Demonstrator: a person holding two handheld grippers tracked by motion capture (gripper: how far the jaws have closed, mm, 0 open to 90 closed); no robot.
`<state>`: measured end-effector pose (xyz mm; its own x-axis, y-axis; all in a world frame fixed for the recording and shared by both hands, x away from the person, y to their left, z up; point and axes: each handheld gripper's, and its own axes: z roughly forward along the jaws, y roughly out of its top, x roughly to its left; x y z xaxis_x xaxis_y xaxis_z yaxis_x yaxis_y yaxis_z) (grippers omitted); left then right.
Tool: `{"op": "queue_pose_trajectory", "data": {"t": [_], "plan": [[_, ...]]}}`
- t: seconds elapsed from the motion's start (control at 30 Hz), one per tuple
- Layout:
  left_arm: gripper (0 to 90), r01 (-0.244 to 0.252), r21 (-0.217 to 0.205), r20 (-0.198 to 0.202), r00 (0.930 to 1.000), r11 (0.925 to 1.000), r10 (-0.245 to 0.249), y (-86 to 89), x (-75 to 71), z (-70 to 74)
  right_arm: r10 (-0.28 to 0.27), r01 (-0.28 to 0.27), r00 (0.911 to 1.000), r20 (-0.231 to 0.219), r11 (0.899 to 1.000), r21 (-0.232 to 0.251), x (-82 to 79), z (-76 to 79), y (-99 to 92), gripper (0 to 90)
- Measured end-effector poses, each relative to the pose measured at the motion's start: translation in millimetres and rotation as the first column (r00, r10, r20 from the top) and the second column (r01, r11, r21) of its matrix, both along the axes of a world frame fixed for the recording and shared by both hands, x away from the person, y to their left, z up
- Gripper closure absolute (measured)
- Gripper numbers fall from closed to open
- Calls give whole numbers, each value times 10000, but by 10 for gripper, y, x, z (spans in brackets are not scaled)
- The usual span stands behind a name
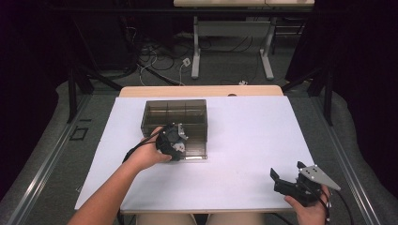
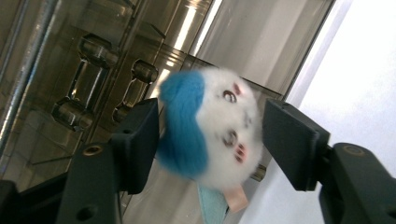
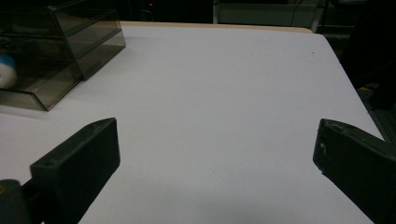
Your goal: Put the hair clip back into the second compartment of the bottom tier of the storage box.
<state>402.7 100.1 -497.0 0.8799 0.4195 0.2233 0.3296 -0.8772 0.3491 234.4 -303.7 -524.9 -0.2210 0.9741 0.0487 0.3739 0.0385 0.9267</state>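
Plush toy [image 2: 212,128], white with a blue patch, sits between the jaws of the left gripper [image 2: 212,140]. The left jaw presses the blue side; a narrow gap shows between the right jaw and the white side, so a firm clamp cannot be confirmed. The toy is blurred. A pale tag hangs from its underside.

Directly behind the toy, seen from the left gripper, stands the smoked clear box [image 2: 116,60], its moulded wall and dividers close ahead. The white table [image 2: 364,84] lies to the right of the jaws.

In the high view the left gripper [image 1: 174,139] is held by the left hand [image 1: 148,154] over the near half of the box [image 1: 174,112], with the cable trailing back along the wrist.

Right gripper [image 1: 287,180] rests at the near right corner of the table [image 1: 253,140], well apart from the box, gripped by the right hand [image 1: 309,208]. Its jaws stand wide apart with nothing between them; bare table lies ahead. Far ahead to its left the box [image 3: 60,51] shows, the toy [image 3: 7,70] visible through its wall.
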Motion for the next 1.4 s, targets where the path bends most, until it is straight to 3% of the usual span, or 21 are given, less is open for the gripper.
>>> {"op": "queue_pose_trajectory", "data": {"t": [0.57, 0.93, 1.13, 1.4], "plan": [[235, -285, -591, -35, 9996, 9978, 284, 41, -45, 73, 0, 0, 10000, 21, 10000, 7, 1, -1, 2, 4], [167, -778, -1181, -202, 9969, 9899, 760, 138, -93, 103, 0, 0, 10000, 35, 10000, 17, 1, -2, 5, 4], [160, -1126, -1768, -150, 9936, 9778, 1117, 221, -138, 118, -7, 7, 10000, 36, 10000, 11, 1, -2, 6, 4], [126, -1605, -2587, -241, 9869, 9525, 1597, 335, -212, 117, -45, 45, 10000, 2, 10000, -64, 1, 0, 10, 4]]}}
